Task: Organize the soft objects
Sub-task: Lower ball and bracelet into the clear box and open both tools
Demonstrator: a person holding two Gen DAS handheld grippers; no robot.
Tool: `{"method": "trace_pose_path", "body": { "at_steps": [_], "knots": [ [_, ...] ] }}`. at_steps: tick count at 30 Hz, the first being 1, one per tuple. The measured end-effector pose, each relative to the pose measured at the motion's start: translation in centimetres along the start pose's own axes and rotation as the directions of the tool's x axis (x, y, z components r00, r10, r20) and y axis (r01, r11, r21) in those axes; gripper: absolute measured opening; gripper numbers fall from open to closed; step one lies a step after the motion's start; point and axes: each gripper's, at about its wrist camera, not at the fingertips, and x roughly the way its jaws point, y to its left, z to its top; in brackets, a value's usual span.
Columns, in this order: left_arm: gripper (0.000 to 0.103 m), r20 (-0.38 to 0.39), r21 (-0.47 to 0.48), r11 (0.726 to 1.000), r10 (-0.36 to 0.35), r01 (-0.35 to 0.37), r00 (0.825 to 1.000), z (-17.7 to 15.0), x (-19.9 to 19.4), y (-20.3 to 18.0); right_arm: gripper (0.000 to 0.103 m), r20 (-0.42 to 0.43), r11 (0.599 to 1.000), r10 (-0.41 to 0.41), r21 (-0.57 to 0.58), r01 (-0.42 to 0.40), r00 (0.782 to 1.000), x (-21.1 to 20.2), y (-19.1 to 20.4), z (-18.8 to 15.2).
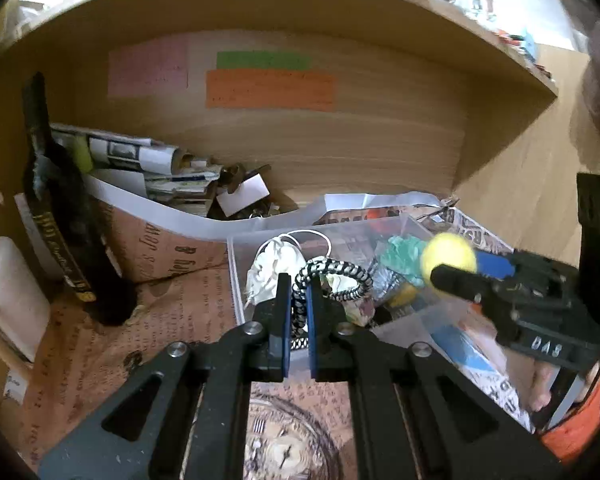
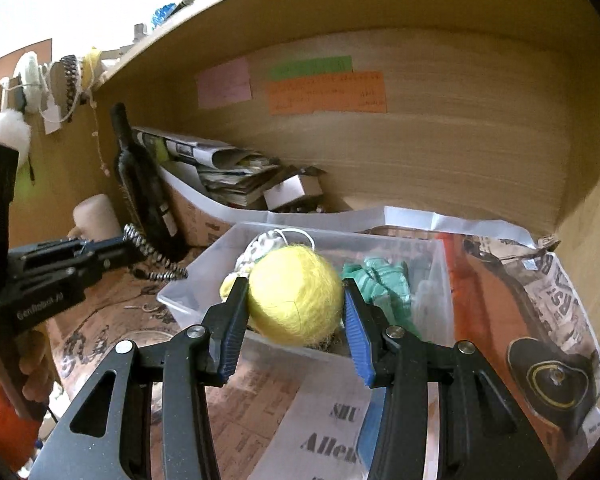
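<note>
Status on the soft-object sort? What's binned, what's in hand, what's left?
Binned: a white mask and green cloth lie in the clear bin. In hand: the left gripper is shut on a black-and-white cord; the right gripper grips a yellow ball over the bin. Left: drop both in.

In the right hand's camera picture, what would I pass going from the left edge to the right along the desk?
Left gripper holding a black-and-white cord → dark wine bottle → yellow fuzzy ball in the right gripper → green cloth in the clear bin → black heart-shaped object.
</note>
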Motion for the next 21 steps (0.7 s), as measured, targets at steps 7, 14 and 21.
{"method": "trace_pose_path", "body": {
  "at_steps": [7,14,21],
  "knots": [
    [0.006,-0.079,-0.01,1.0,0.021,-0.022,0.997,0.0,4.4,0.2,0.042,-0.06,0.999,-0.007,0.033,0.009,0.998,2.7,-1.0,-0.3],
    [0.006,-0.161,-0.017,1.0,0.02,-0.023,0.987,-1.2,7.4,0.4,0.042,-0.123,0.999,-0.04,0.008,0.042,0.992,5.0,-0.8,-1.2],
    [0.018,-0.194,0.023,1.0,-0.005,0.01,0.981,-2.4,6.8,-0.6,0.056,-0.122,0.998,-0.06,-0.039,0.056,0.991,5.0,-0.2,-1.5]
  ]
}}
